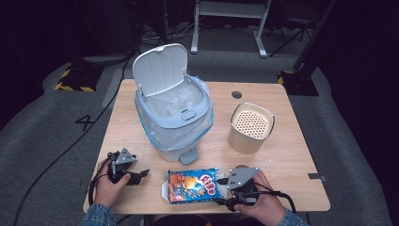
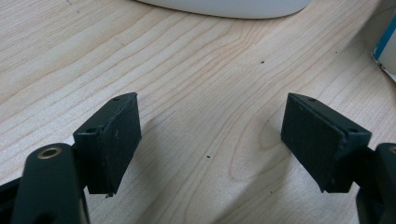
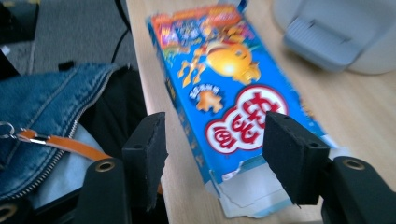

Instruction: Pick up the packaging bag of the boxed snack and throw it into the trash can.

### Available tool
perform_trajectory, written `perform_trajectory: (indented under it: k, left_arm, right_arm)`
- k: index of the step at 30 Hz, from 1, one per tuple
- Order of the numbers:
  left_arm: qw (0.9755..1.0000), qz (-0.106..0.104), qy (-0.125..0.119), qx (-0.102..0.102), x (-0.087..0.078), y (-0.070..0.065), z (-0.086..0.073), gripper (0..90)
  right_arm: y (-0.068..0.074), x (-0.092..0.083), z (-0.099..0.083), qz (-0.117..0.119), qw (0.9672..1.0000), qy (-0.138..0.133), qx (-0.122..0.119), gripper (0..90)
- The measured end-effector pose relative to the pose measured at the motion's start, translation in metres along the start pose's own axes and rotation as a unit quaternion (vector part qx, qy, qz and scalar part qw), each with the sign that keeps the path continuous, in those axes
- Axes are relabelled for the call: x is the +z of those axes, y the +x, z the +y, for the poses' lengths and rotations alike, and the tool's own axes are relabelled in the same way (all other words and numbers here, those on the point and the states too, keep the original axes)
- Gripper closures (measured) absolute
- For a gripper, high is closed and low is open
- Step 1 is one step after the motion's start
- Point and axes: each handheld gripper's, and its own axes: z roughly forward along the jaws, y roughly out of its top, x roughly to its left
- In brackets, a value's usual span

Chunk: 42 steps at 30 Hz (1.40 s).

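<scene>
Now I am holding my right claw (image 1: pixel 225 192) low at the near edge of the table (image 1: pixel 291 160), hand wrapped round its body, pointing left across the table towards the snack box (image 1: pixel 192 185). My left claw (image 1: pixel 141 176) is resting near the table's left corner, released, jaws standing wide over bare wood. Wood-grain table is sitting on grey carpet in a dark room; an open-lidded pedal bin (image 1: pixel 173 113) with a plastic liner is standing at the middle, a cream perforated-top container (image 1: pixel 251 128) to its right. The blue box is lying flat along the near edge, in front of the bin's pedal. My right claw is released too, its pads straddling the box's torn end (image 3: pixel 247 189) without pressing on it.
</scene>
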Motion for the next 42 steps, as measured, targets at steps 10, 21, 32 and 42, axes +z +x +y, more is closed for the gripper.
perform_trajectory:
  k: [10, 21, 32, 42]
  left_arm:
    - [1.0000, 0.000, 0.000, 0.000, 0.000, 0.000, 0.000, 20.4]
    - [1.0000, 0.000, 0.000, 0.000, 0.000, 0.000, 0.000, 20.4]
    - [1.0000, 0.000, 0.000, 0.000, 0.000, 0.000, 0.000, 20.4]
    - [1.0000, 0.001, 0.000, -0.001, 0.000, 0.000, 0.000, 20.4]
  right_arm:
    - [0.009, 0.036, -0.001, 0.001, 0.9980, 0.056, -0.027, 45.1]
    - [0.004, 0.050, 0.001, 0.020, 0.9956, 0.078, -0.048, 68.9]
    - [0.003, 0.042, 0.010, 0.032, 0.9967, 0.042, -0.062, 90.0]
    - [-0.006, 0.001, 0.019, 0.051, 0.9973, -0.050, -0.019, 90.0]
